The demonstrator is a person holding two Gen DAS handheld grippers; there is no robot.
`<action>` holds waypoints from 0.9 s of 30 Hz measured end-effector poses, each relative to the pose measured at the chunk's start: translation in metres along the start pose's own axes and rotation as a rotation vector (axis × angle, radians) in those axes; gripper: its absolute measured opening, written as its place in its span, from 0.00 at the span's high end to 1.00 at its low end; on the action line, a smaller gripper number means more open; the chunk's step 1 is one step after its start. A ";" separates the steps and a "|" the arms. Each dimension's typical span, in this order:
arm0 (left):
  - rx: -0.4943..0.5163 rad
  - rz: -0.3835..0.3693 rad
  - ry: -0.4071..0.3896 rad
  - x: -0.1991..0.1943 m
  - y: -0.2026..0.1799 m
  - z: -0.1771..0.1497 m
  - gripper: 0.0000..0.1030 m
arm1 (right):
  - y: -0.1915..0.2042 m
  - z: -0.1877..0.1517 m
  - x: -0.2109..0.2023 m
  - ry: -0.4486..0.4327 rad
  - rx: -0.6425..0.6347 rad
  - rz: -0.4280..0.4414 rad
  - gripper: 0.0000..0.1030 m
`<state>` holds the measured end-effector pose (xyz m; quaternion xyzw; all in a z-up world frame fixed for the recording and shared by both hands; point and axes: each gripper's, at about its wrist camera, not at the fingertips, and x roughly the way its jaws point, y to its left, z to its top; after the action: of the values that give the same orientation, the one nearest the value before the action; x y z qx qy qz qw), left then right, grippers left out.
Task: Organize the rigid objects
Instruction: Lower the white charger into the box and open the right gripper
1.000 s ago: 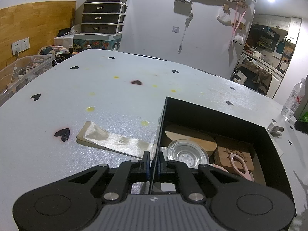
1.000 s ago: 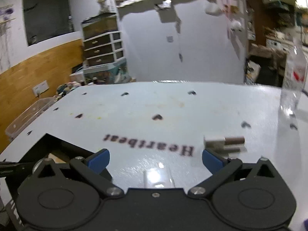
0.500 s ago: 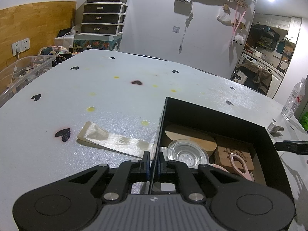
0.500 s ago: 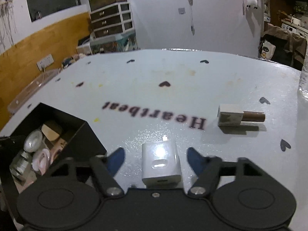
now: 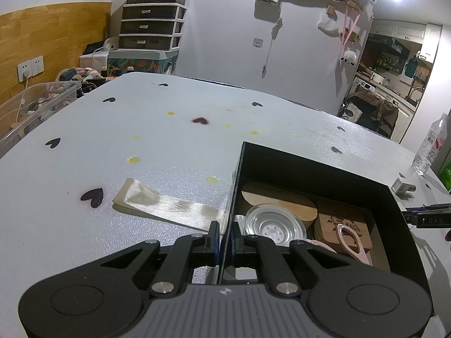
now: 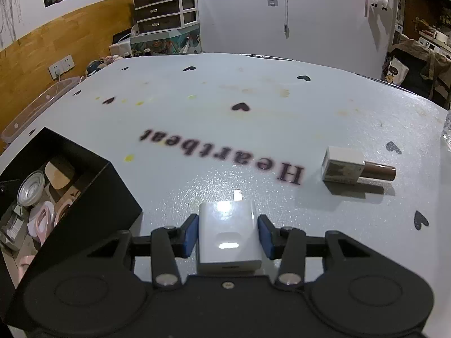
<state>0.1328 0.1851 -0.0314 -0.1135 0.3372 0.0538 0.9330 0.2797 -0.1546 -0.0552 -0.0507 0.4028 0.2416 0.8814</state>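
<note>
My left gripper [image 5: 224, 235] is shut on the near left wall of a black box [image 5: 307, 169]. The box holds a clear round lid [image 5: 274, 225], wooden pieces [image 5: 277, 201] and pink scissors [image 5: 352, 239]. My right gripper [image 6: 227, 232] has its blue pads against both sides of a white charger block [image 6: 227, 235] that rests on the table. The box also shows at the left of the right wrist view [image 6: 93, 191]. A white and brown small bottle [image 6: 355, 167] lies on the table to the right of the charger.
A satin ribbon strip [image 5: 166, 205] lies on the white table [image 5: 141, 140] left of the box. A clear water bottle [image 5: 431, 143] stands at the far right edge. A clear plastic bin [image 5: 33, 104] sits beyond the table's left edge.
My right gripper came down over the white charger block and its jaws closed from wide open onto the block's sides. My left gripper has stayed clamped on the box wall.
</note>
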 end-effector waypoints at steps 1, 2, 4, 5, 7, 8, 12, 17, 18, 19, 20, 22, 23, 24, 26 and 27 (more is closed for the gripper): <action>0.001 0.000 0.000 0.000 0.000 0.000 0.92 | 0.000 0.000 0.000 0.001 0.002 -0.001 0.56; 0.001 0.001 0.000 0.000 0.000 0.000 0.92 | 0.000 0.000 -0.002 -0.002 0.010 0.005 0.56; -0.001 -0.001 0.000 0.000 0.000 0.000 0.92 | 0.001 0.002 -0.008 -0.024 0.028 0.035 0.56; -0.001 -0.002 -0.001 -0.001 0.001 0.000 0.92 | 0.003 0.004 -0.012 -0.039 0.031 0.049 0.56; -0.001 -0.001 -0.001 -0.001 0.003 0.000 0.92 | 0.008 0.009 -0.025 -0.078 0.025 0.077 0.56; -0.001 -0.001 -0.001 -0.001 0.002 0.000 0.92 | 0.013 0.011 -0.032 -0.099 0.015 0.094 0.56; -0.001 -0.001 -0.001 -0.001 0.003 0.000 0.92 | 0.039 0.023 -0.058 -0.174 -0.077 0.208 0.56; -0.005 -0.006 -0.003 -0.002 0.004 0.001 0.92 | 0.084 0.029 -0.066 -0.135 -0.276 0.398 0.56; -0.005 -0.007 -0.003 -0.002 0.004 0.001 0.92 | 0.094 0.028 -0.064 -0.111 -0.323 0.435 0.56; -0.004 -0.007 -0.003 -0.002 0.004 0.001 0.92 | 0.104 0.027 -0.062 -0.086 -0.372 0.467 0.56; -0.003 -0.008 -0.002 -0.002 0.004 0.001 0.92 | 0.114 0.025 -0.060 -0.064 -0.410 0.491 0.56; -0.003 -0.008 -0.002 -0.002 0.004 0.001 0.92 | 0.130 0.023 -0.053 -0.023 -0.468 0.535 0.56; -0.003 -0.009 -0.002 -0.002 0.005 0.001 0.92 | 0.138 0.022 -0.049 0.001 -0.492 0.561 0.56; -0.002 -0.010 -0.002 -0.002 0.005 0.001 0.92 | 0.144 0.021 -0.046 0.020 -0.510 0.580 0.56; -0.001 -0.012 -0.001 -0.002 0.005 0.001 0.92 | 0.157 0.022 -0.040 0.053 -0.547 0.610 0.56; -0.001 -0.013 -0.001 -0.002 0.005 0.001 0.92 | 0.160 0.022 -0.038 0.063 -0.560 0.615 0.56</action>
<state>0.1307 0.1900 -0.0299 -0.1160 0.3362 0.0479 0.9334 0.1988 -0.0219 0.0039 -0.1732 0.3447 0.5919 0.7077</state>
